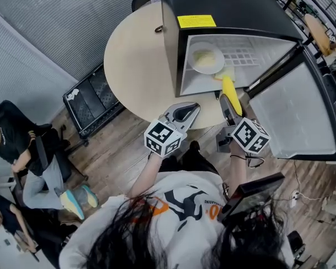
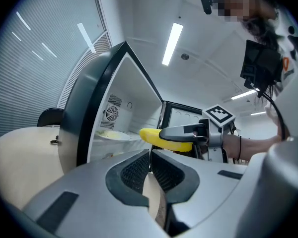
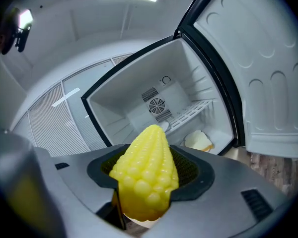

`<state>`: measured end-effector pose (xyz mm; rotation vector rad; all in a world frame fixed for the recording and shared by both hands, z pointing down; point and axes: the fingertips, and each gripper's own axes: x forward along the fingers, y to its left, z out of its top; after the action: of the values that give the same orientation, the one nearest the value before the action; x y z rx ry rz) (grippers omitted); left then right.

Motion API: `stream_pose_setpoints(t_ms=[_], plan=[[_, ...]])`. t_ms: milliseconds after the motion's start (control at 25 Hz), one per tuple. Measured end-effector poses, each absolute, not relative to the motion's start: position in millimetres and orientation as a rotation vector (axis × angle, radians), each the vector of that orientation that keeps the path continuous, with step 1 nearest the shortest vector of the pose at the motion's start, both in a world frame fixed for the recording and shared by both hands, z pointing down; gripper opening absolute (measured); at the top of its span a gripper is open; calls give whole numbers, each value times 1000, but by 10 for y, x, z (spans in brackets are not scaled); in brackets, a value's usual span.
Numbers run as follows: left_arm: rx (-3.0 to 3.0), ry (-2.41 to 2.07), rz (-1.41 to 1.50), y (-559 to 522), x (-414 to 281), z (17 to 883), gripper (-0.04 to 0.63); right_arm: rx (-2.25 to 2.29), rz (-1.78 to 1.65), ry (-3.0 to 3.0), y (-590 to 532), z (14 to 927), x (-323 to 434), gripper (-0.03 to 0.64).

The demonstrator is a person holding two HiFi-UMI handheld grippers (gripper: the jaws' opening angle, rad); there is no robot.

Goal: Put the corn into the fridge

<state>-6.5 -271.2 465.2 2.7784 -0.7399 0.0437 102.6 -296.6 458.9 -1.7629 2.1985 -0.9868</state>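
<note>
Surface: round pale bench (image 1: 129, 55) on a wood-pattern floor (image 1: 117, 150); grey ribbed wall (image 1: 56, 21) at 10 o'clock in the head view; a seated person (image 1: 11, 139) at 9 o'clock, well apart from the bench.

A black fridge (image 1: 224, 4) stands on the bench at 1 o'clock; its door (image 1: 294, 114) is swung wide toward 3 o'clock; white interior, a plate (image 1: 208, 60) with pale food inside; fan grille on the back wall in the right gripper view.

Right tool (image 1: 228, 101): jaws clamped on the corn (image 1: 229, 91), the thick end between the pads; the narrow tip juts past the fingertips toward 12 o'clock, straight at the open cavity; in the head view the tip sits at the mouth of the fridge, just short of the plate.

Left tool (image 1: 189, 110): jaws pressed together, nothing between them; it sits at 9 o'clock of the right tool, near the bench edge, apart from the corn.
</note>
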Motion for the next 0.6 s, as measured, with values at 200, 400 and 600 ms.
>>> stream_pose_setpoints(t_ms=[200,400,600], plan=[[2764,-759,52,-2924,114,4676,11,-1799,-931,2305,-3279,4588,1210,256],[2759,-768,36,-3112,335,4671,11,-1847,-857,2399,-3718,4606,1523,256],[2741,-794,43,-3269,467,4715,11,-1897,-800,2514,-4128,4672,1752,256]])
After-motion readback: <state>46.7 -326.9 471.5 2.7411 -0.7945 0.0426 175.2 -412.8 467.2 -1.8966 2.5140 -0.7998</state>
